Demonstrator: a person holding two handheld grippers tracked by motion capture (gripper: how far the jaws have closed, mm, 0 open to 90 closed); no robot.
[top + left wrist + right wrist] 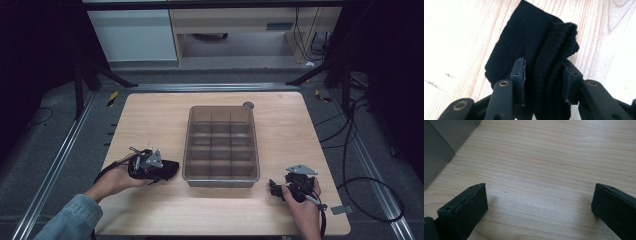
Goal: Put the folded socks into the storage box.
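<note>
A folded black sock [534,47] lies on the wooden table [150,120], its ribbed cuff bunched between the jaws of my left gripper [545,75], which is shut on it. In the high view the left gripper [159,169] and the sock [171,168] sit just left of a clear grey divided bin [221,146]. My right gripper [275,188] rests low over the table, right of the bin's near corner. Its own view shows the right gripper [539,205] open, jaws wide apart over bare wood, with nothing between them.
The bin's grey wall [441,147] stands at the left of the right gripper view. A small grey round object [248,105] sits at the bin's far right corner. Metal rails and cables [360,170] run beside the table.
</note>
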